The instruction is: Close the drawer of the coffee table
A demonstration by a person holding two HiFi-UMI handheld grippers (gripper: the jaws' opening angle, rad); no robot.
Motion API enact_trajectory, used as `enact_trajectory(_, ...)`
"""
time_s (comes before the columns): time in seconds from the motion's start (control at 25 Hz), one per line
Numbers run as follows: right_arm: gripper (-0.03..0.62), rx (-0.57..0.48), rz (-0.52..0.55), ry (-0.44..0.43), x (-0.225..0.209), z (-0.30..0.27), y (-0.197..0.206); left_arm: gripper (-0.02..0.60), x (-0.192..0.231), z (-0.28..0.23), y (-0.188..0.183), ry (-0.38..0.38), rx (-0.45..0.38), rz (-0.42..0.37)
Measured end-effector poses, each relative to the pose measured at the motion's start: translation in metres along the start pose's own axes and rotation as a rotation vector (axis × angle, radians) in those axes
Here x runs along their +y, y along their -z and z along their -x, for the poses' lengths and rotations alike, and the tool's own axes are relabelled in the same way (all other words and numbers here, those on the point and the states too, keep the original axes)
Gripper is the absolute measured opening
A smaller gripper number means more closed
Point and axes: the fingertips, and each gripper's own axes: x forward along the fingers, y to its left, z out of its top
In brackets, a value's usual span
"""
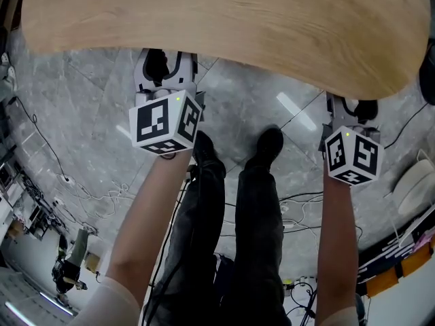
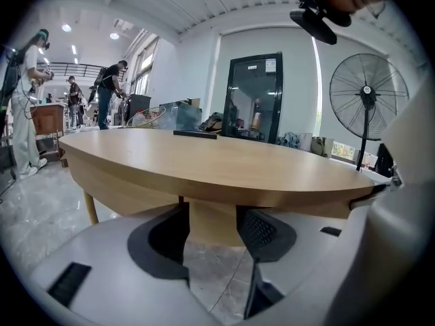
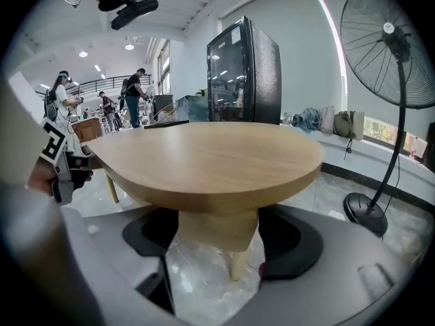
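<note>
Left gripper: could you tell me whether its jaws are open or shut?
Open: the left gripper holds nothing, its pads apart; floor and the coffee table show between them.

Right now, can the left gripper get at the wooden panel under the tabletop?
Probably yes. The left gripper has its jaws apart and empty, and the wooden panel under the tabletop lies straight ahead of them, with only open floor before it.

In the head view the desk (image 1: 224,26) overhangs and hides the tips of the left claw (image 2: 212,240) and right claw (image 3: 221,236).
</note>
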Motion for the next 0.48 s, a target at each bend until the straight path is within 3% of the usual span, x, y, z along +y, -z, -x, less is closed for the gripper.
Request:
enact_trajectory(0.2, 0.34, 0.049, -0.005, 0.004, 0.001, 0.004, 0.007, 0.216, 0.0, 0.013, 0.009, 0.009, 0.055, -0.018)
enact_trajectory(0.48, 0.273, 0.181, 0.006, 0.066, -0.011, 0.048, 0.021, 0.201, -0.018, 0.067, 0.011, 0.088, 0.182, -0.056)
